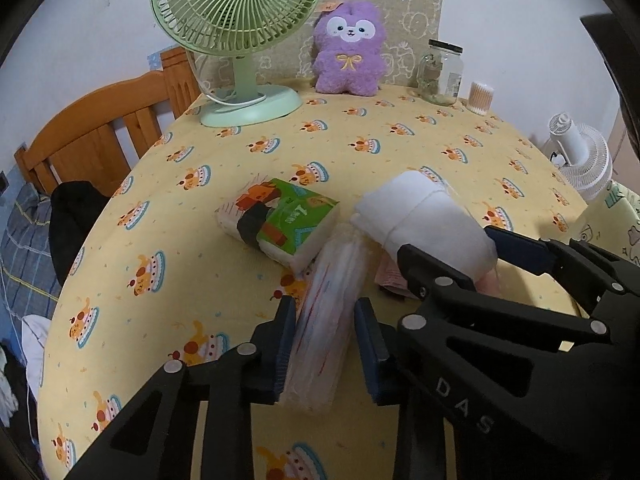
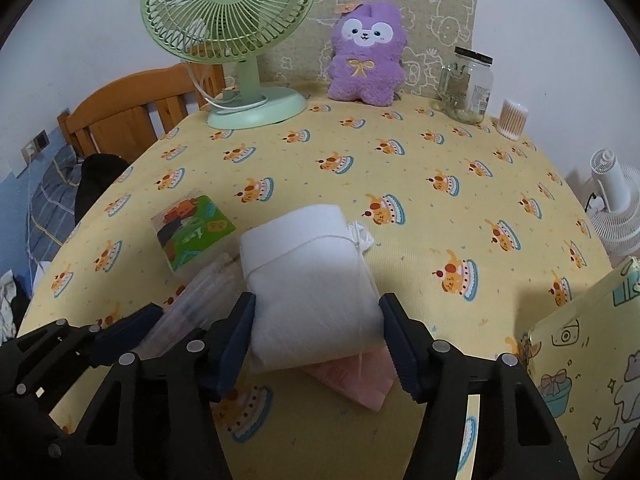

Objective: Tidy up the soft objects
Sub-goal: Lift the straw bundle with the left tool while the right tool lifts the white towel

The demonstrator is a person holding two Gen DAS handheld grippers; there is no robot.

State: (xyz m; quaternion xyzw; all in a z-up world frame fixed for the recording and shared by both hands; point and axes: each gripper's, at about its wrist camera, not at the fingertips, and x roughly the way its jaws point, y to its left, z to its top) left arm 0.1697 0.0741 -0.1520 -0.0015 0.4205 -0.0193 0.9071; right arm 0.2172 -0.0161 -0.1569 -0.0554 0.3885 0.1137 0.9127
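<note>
Probably a home bedroom — wooden bed frame (image 1: pixel 96 136), plush toy (image 1: pixel 349 49), desk fan (image 1: pixel 236 32).

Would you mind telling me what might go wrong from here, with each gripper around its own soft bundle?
1. The right gripper straddles the white bundle, which lies on a pink packet; lifting may drag that packet along.
2. The left gripper holds a slim clear-wrapped pack whose far end touches the tissue pack; pulling could shift it.
3. The two grippers sit close together and may collide.
</note>
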